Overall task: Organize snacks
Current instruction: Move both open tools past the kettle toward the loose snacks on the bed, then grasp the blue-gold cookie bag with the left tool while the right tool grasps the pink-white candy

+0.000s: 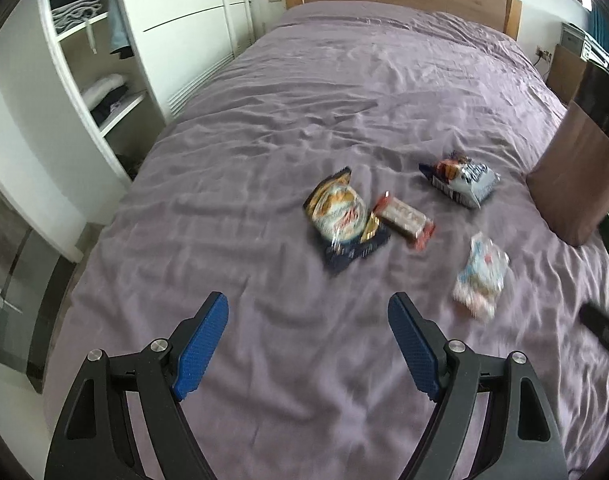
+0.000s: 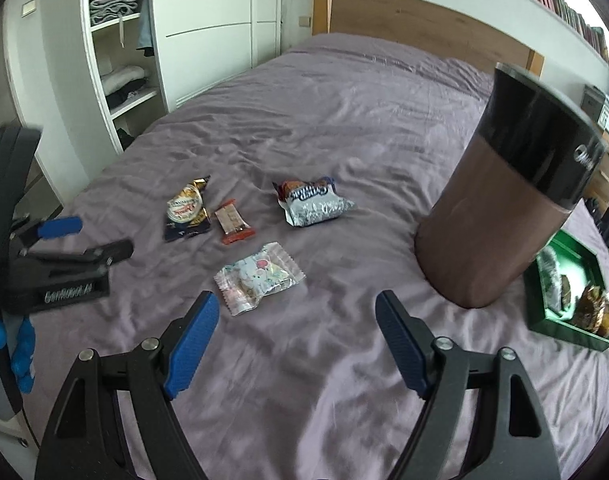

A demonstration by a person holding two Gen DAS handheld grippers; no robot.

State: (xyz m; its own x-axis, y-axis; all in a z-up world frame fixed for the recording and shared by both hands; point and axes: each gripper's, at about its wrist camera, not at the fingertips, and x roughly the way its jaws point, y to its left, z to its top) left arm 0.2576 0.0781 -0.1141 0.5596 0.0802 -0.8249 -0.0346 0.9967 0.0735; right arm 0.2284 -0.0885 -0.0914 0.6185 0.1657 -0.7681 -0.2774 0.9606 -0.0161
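Both tongs wide, holding nothing: left tongs [image 1: 308,308], right tongs [image 2: 297,306]. Four snack packets [image 2: 259,277] lie mid-frame on the bed [image 2: 344,120]; green tray [image 2: 566,320] lower right. My worry: slick wrappers slipping, or pinching sheet instead.

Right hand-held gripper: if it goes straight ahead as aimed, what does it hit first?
Probably just the purple bedspread. The right hand-held gripper points between the marshmallow packet and the brown canister; depth is unclear.
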